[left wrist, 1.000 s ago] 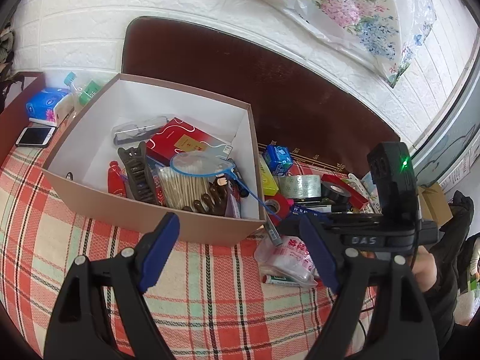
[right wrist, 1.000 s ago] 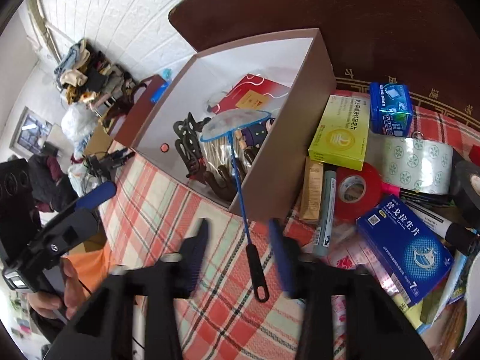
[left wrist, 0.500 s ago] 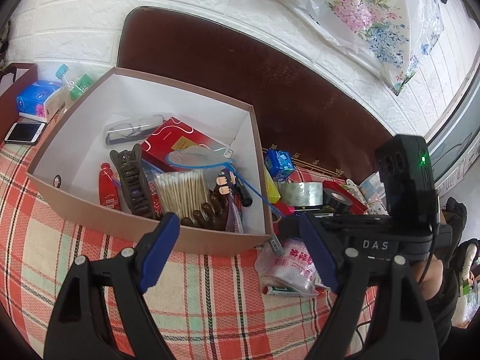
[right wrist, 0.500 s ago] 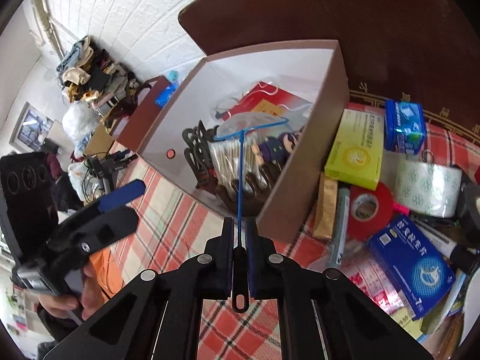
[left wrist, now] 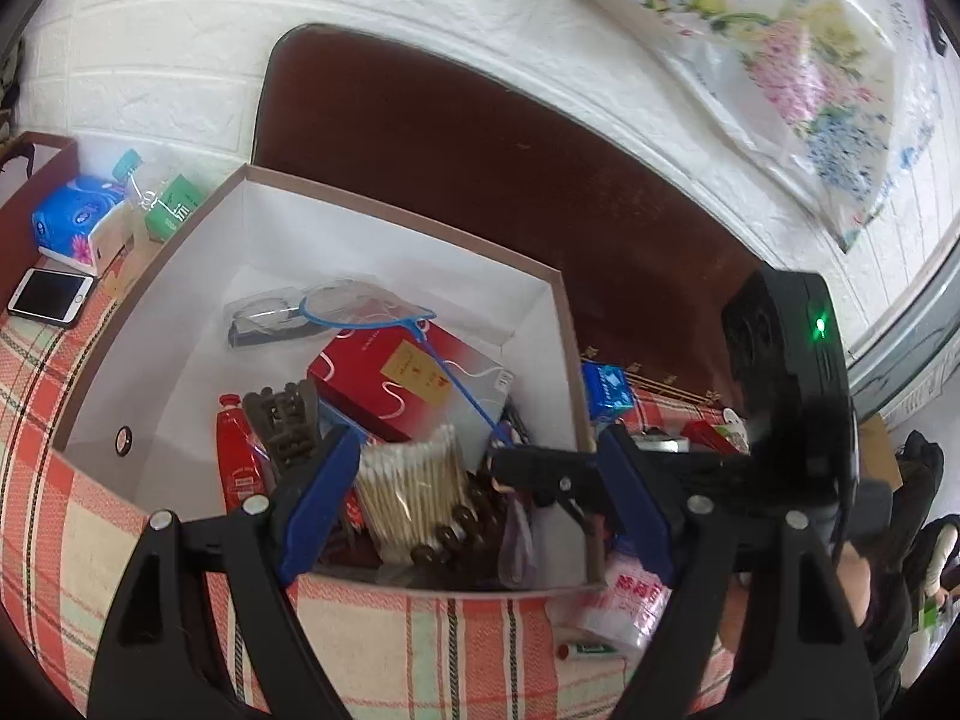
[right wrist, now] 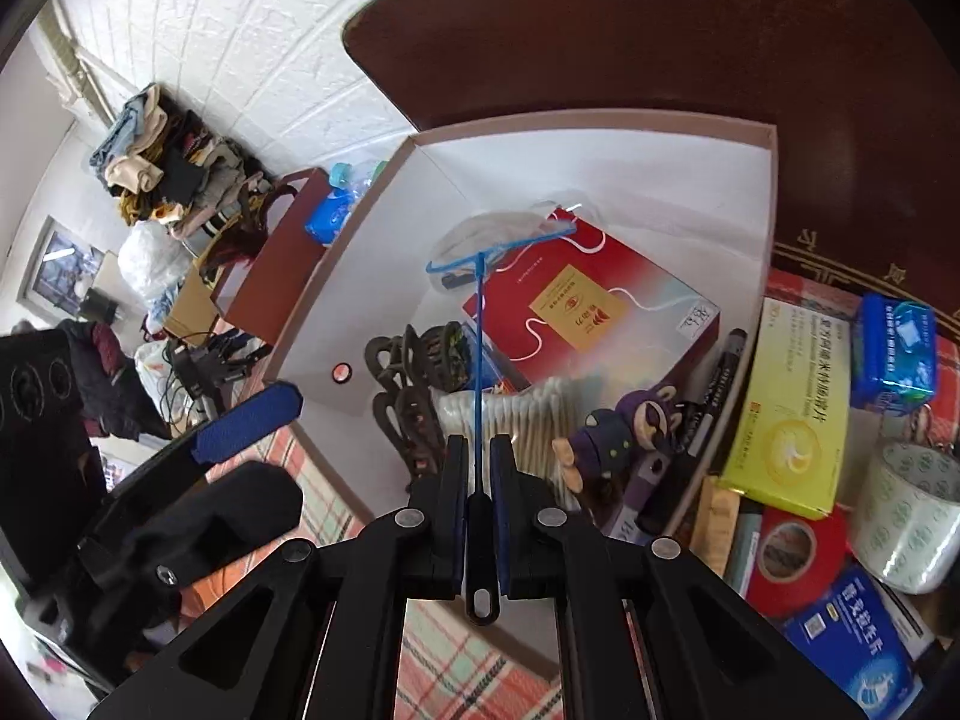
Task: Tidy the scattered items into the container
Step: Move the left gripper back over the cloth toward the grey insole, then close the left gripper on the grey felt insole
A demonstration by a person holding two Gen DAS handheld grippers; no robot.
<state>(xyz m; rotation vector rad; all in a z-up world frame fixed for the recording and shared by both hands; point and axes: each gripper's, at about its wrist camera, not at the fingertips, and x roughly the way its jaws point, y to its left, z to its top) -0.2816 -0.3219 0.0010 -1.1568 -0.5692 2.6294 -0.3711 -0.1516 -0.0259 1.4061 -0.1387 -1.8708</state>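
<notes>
Our right claw (right wrist: 478, 468) pinches a blue net's black handle (right wrist: 480, 516); its hoop (right wrist: 498, 240) ahead blurs over the box (right wrist: 600, 138). Our left claw (left wrist: 474, 492) stays spread.

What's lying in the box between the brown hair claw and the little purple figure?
A clear pack of cotton swabs lies between the brown hair claw and the purple figure; the right wrist view shows it best.

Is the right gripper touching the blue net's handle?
Touching. The right wrist view shows the right gripper shut on the net's black handle, pads pressed against both sides.
</notes>
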